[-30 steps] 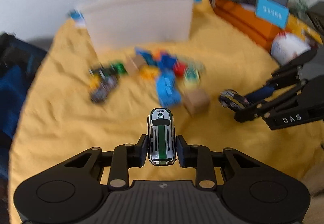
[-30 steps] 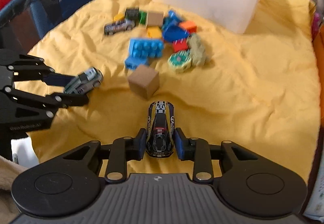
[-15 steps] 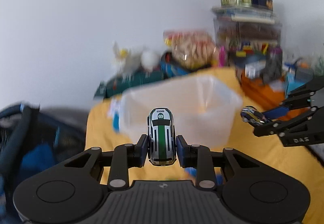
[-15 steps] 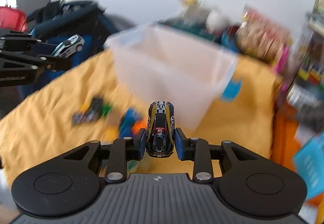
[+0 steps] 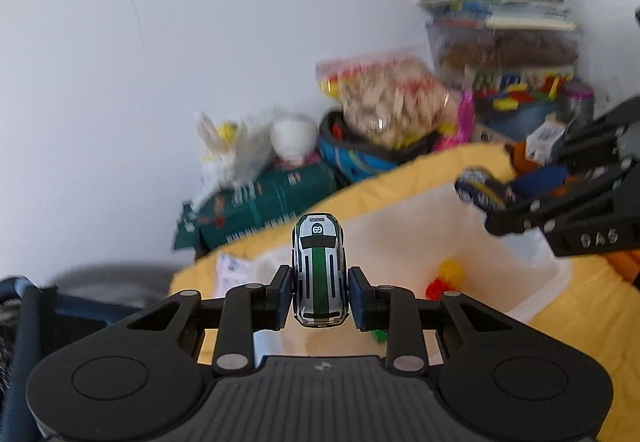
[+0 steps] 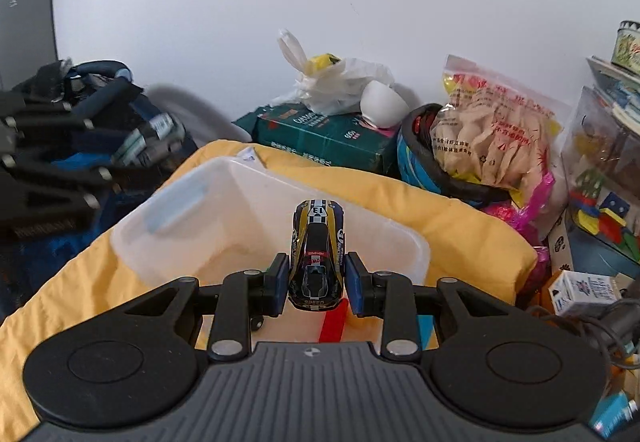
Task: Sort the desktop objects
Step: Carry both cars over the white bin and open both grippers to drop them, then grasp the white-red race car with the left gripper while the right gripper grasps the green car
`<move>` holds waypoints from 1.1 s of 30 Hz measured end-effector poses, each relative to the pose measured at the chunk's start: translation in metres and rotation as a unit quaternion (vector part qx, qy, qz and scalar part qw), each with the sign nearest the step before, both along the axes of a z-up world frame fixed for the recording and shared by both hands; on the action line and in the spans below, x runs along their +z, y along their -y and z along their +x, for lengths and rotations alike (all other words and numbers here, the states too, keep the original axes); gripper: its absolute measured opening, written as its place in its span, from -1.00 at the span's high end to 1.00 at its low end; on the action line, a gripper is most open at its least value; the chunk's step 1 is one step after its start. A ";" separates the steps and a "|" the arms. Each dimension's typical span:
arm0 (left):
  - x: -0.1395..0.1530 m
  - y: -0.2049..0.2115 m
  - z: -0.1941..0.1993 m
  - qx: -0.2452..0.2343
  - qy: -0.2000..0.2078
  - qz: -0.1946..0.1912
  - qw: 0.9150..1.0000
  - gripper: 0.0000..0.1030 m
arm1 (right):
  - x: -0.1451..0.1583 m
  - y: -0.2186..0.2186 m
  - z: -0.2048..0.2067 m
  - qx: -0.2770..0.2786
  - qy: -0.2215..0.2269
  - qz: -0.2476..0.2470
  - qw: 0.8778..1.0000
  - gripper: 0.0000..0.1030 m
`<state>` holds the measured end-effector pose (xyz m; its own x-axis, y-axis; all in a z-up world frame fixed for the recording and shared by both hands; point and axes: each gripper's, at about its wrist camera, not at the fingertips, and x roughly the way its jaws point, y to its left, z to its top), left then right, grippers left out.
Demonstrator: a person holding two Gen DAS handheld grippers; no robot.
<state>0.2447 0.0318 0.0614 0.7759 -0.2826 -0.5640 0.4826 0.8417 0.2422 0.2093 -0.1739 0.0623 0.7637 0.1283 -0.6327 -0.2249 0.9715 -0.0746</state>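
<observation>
My left gripper (image 5: 319, 296) is shut on a silver toy car with a green stripe (image 5: 319, 270), held nose up above the near left part of the clear plastic bin (image 5: 536, 282). My right gripper (image 6: 316, 288) is shut on a black and yellow toy car (image 6: 318, 254), over the open bin (image 6: 416, 246). In the left wrist view the right gripper (image 5: 500, 198) hangs over the bin's far right side with its dark car (image 5: 478, 189). Blurred at the left edge of the right wrist view is the left gripper (image 6: 136, 156) with its silver car (image 6: 154, 140). Bright bricks (image 5: 446, 280) lie in the bin.
The bin stands on a yellow cloth (image 6: 472, 230). Behind it are a green box (image 6: 320, 132), a white plastic bag (image 6: 340, 84), a snack bag (image 6: 492, 138) and stacked containers (image 5: 500, 42) against a white wall. A dark blue bag (image 6: 92, 90) lies at the left.
Both grippers have risen and moved forward from the pile of bricks on the cloth to above the bin, each still holding its car. The bin's inside has come into view.
</observation>
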 end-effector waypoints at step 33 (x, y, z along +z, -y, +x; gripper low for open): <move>-0.118 -0.062 -0.154 0.072 -0.105 -0.025 0.991 -0.30 | -0.074 -0.006 -0.127 0.035 -0.048 0.016 0.998 0.16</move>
<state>0.0904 0.0943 -0.0564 0.6766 -0.2079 -0.7063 0.3912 0.9142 0.1057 0.0825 -0.1680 -0.0117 0.6889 0.2005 -0.6966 -0.2962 0.9550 -0.0180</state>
